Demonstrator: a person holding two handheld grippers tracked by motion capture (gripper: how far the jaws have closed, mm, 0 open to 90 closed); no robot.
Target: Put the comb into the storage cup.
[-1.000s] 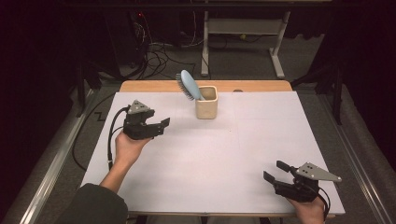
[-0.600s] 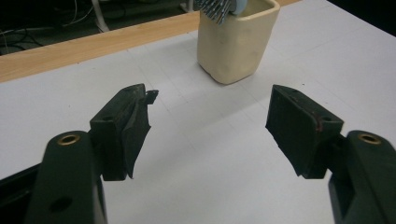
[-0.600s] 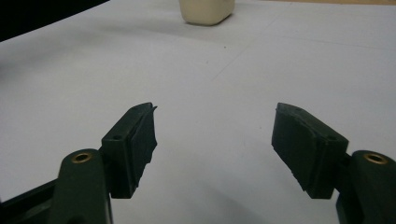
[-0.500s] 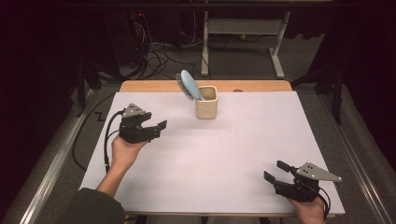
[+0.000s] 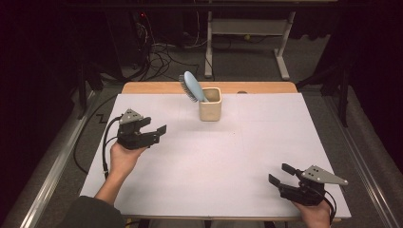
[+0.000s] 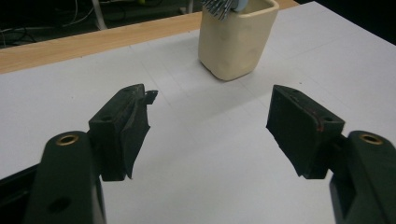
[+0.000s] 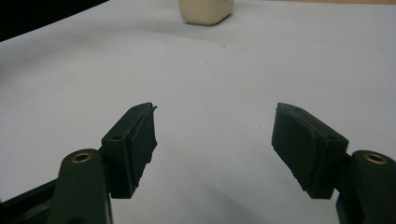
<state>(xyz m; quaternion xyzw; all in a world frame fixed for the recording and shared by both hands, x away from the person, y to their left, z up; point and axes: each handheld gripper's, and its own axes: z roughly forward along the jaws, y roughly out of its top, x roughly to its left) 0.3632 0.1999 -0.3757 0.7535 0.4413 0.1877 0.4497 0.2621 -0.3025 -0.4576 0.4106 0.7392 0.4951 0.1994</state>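
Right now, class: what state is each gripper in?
Left gripper: open, holding nothing.
Right gripper: open, holding nothing.

One cream cup, one blue hairbrush (standing in it), two grippers.

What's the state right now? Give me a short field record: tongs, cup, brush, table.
left tongs: open, nothing between the jaws, held above the table's left side, pointing toward the cup
right tongs: open, nothing between the jaws, at the near right corner
cup: cream, upright, toward the far middle of the table, apart from both tongs
hairbrush: light blue, standing in the cup, head leaning out to the left, bristles facing left
table: white sheet over a wooden top, wood strip showing at the far edge
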